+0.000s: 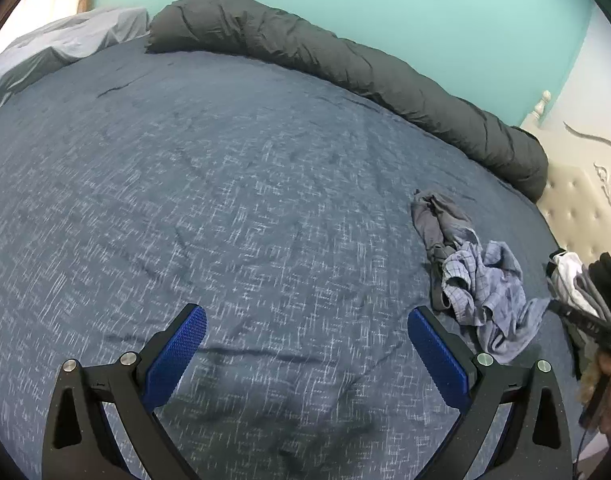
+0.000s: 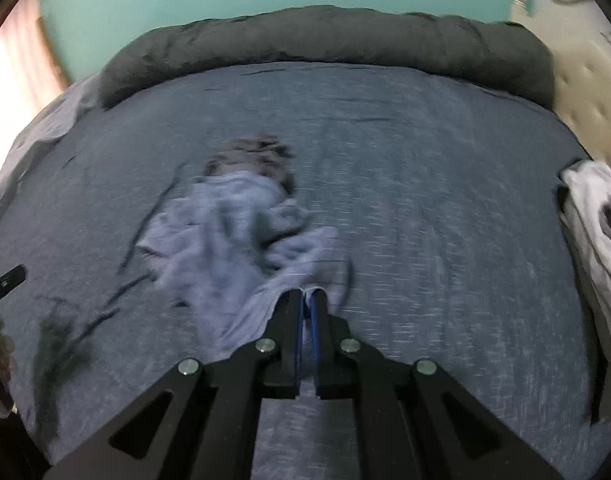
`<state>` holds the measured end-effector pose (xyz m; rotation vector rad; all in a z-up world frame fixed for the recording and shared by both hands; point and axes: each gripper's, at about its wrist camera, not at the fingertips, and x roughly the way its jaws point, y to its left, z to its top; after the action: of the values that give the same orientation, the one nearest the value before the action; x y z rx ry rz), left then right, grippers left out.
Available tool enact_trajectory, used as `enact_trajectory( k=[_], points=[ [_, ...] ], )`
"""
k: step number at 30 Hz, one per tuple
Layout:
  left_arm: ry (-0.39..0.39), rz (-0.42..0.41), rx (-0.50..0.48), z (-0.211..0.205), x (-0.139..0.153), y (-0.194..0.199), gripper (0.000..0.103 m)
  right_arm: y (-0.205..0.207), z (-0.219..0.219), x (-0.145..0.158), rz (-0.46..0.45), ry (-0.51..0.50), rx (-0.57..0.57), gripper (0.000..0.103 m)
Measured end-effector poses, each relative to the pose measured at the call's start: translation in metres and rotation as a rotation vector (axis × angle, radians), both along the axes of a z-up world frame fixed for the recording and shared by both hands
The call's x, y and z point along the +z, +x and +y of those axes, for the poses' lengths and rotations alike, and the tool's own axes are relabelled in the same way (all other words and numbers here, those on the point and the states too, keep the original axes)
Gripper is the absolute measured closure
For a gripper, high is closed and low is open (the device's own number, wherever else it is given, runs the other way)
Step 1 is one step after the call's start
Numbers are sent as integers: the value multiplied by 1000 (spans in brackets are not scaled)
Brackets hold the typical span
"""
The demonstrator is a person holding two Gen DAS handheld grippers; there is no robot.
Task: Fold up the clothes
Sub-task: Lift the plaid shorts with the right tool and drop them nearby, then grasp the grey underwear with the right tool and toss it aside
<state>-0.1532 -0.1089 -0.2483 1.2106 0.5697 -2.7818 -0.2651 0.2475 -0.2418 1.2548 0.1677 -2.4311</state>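
Right gripper [image 2: 307, 300]: jaws pressed together on an edge of the pale blue checked garment [image 2: 229, 232], which lies crumpled on the bed [image 2: 425, 200] directly ahead of it. Grey garment [image 2: 253, 156]: bunched just beyond the blue one. Left gripper [image 1: 306, 320]: jaws spread wide, nothing between them, above bare bedcover. Rolled dark duvet [image 2: 325, 44]: far edge. Folded white and grey clothes [image 2: 593, 216]: far right.

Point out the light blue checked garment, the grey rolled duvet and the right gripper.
light blue checked garment [image 1: 493, 292], left wrist view, crumpled middle
grey rolled duvet [image 1: 345, 60], left wrist view, mid-roll
right gripper [image 2: 307, 300], right wrist view, between fingertips
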Motion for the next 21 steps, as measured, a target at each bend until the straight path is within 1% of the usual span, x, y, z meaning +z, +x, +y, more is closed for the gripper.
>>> enact_trajectory(
  k=[3,4,6,7,8,10,11,15,16,17,19,21],
  points=[
    [-8,-10,-10,3,-2,-9,0,-10,12,4,22,-45,-49,97],
    [-9,-11,-12,3,-2,-11,0,-13,13,6,33,-50,-59,94],
    [-20,-11,-18,7,-4,-18,0,-22,14,15,68,-53,-75,85],
    [-21,-13,-17,7,-5,-20,0,-24,13,18,82,-54,-82,73],
    [-22,-15,-17,7,-6,-22,0,-30,11,21,98,-58,-94,67],
    [-26,-19,-18,7,-9,-26,0,-40,5,24,109,-71,-108,65],
    [-28,-22,-19,7,-10,-28,0,-49,-3,26,95,-95,-92,65],
    [-37,-32,-25,7,-16,-35,0,-76,-40,15,34,-88,9,65],
    [-40,-33,-27,6,-17,-37,0,-85,-51,10,6,-95,33,63],
    [-42,-35,-30,5,-18,-38,0,-98,-64,4,-39,-104,55,57],
    [-52,-36,-37,5,-20,-41,0,-116,-82,-5,-92,-98,72,45],
    [-64,-36,-44,5,-21,-44,0,-134,-100,-13,-131,-84,86,45]
  ],
)
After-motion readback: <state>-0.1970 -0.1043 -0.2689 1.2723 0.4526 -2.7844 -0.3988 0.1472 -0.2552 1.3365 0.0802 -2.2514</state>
